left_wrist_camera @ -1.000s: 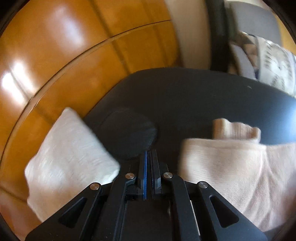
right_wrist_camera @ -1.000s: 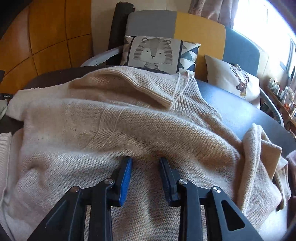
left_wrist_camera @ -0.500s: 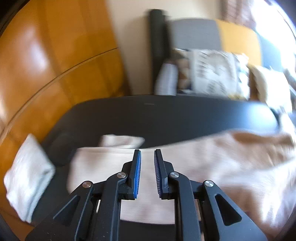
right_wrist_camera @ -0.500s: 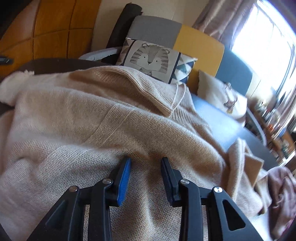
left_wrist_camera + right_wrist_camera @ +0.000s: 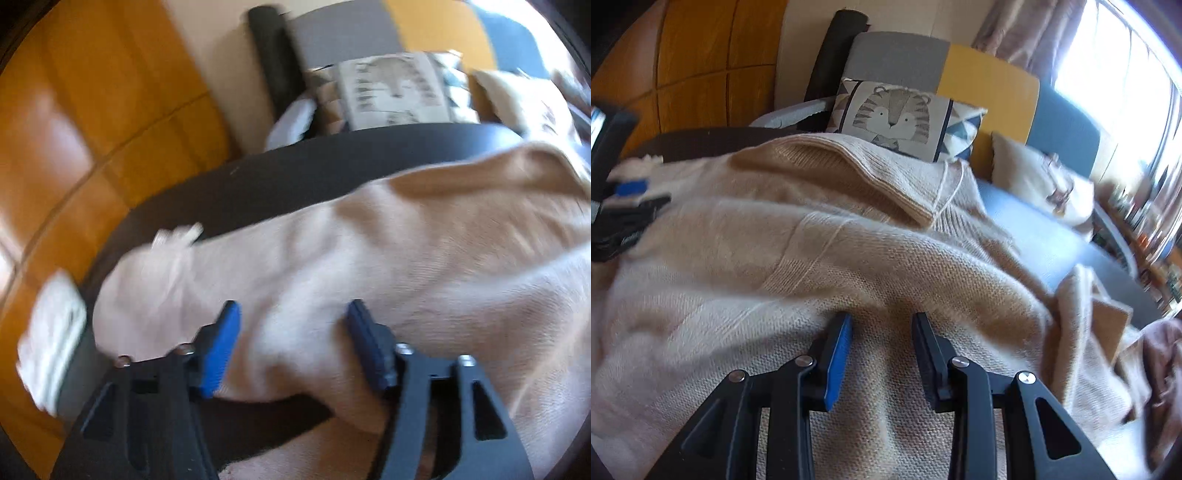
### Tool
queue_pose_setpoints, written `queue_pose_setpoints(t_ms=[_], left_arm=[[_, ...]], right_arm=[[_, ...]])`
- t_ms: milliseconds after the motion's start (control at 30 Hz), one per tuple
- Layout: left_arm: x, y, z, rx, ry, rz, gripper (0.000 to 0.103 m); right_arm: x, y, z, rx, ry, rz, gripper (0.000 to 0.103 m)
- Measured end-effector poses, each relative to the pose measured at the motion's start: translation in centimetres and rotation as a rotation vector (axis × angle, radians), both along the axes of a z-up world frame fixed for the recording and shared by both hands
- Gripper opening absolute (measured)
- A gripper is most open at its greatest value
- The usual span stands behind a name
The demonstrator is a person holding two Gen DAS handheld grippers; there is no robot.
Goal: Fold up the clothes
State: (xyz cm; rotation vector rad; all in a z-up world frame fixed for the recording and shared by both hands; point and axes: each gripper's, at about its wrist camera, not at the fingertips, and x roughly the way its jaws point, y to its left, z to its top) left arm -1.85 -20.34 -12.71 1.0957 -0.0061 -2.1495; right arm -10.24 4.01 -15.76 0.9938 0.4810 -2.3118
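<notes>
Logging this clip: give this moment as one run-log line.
left tool: open, just widened, over sweater | right tool: open on sweater | fold: not started

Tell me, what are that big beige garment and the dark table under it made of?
The beige sweater looks like soft, matte knitted wool or a wool-like yarn: rows of stitches and a ribbed band show, with a slight fuzz. The dark table seems a smooth, hard board with a dull finish, perhaps painted wood or laminate; the look leaves that open.

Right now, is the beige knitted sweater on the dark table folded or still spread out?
Mostly spread: the beige knitted sweater covers the dark table, with one edge flap turned over near the tiger cushion.
</notes>
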Motion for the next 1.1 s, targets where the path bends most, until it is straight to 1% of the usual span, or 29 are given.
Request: queue_pose_setpoints(t_ms=[100, 167, 233, 333, 433, 567, 633, 733, 767, 800, 867, 967, 1000, 1033, 1100], left_arm=[[1.4, -0.4, -0.1, 0.034, 0.012, 0.048, 0.067], [1.7, 0.1, -0.2, 0.008, -0.004, 0.053, 0.067], [1.8, 0.8, -0.4, -0.033, -0.027, 0.055, 0.067], [2.4, 1.8, -0.3, -0.07, -0.063, 0.061, 0.067], [2.0, 2.3, 0.4, -0.06, -0.074, 0.034, 0.067], [-0.6, 1.5, 1.6, -0.056, -0.036, 0.007, 0.067], [-2.2, 0.7, 1.8, -0.052, -0.031, -0.003, 0.067], [-5.1, -0.7, 0.2, -0.086, -0.091, -0.02, 0.067], [-5.7, -0.9, -0.6, -0.11, -0.111, -0.028, 0.067], [-5.7, -0.8, -1.0, -0.154, -0.102, -0.035, 0.068], [-5.7, -0.4, -1.2, -0.203, -0.099, -0.028, 0.07], [-5.6, 0.2, -1.4, -0.252, -0.101, -0.02, 0.072], [-5.5, 0.3, -1.4, -0.263, -0.099, -0.017, 0.072], [-5.5, 0.2, -1.5, -0.264, -0.097, -0.016, 0.072], [-5.4, 0.1, -1.5, -0.256, -0.088, -0.015, 0.072]], right_arm=[[-2.1, 1.1, -0.1, -0.112, -0.106, 0.004, 0.034], [-3.5, 1.6, -0.2, -0.181, -0.168, 0.008, 0.034], [-4.2, 1.1, -0.3, -0.188, -0.183, 0.015, 0.034], [-4.5, -0.4, -0.2, -0.151, -0.161, 0.03, 0.034], [-4.8, -0.9, -0.1, -0.153, -0.162, 0.046, 0.036], [-4.8, -0.2, 0.1, -0.198, -0.195, 0.047, 0.037], [-4.2, 0.6, 0.8, -0.198, -0.164, 0.005, 0.037], [-3.2, 3.3, 2.8, -0.208, -0.077, -0.053, 0.037], [-3.1, 4.5, 3.4, -0.204, -0.045, -0.076, 0.037], [-3.3, 5.8, 4.1, -0.195, -0.019, -0.108, 0.037], [-4.5, 8.6, 5.2, -0.177, 0.006, -0.193, 0.037], [-7.8, 13.2, 6.0, -0.138, -0.011, -0.355, 0.037], [-9.0, 15.0, 6.0, -0.129, -0.031, -0.418, 0.037], [-10.1, 16.7, 5.9, -0.14, -0.066, -0.467, 0.037], [-12.2, 18.7, 6.0, -0.211, -0.153, -0.501, 0.037]])
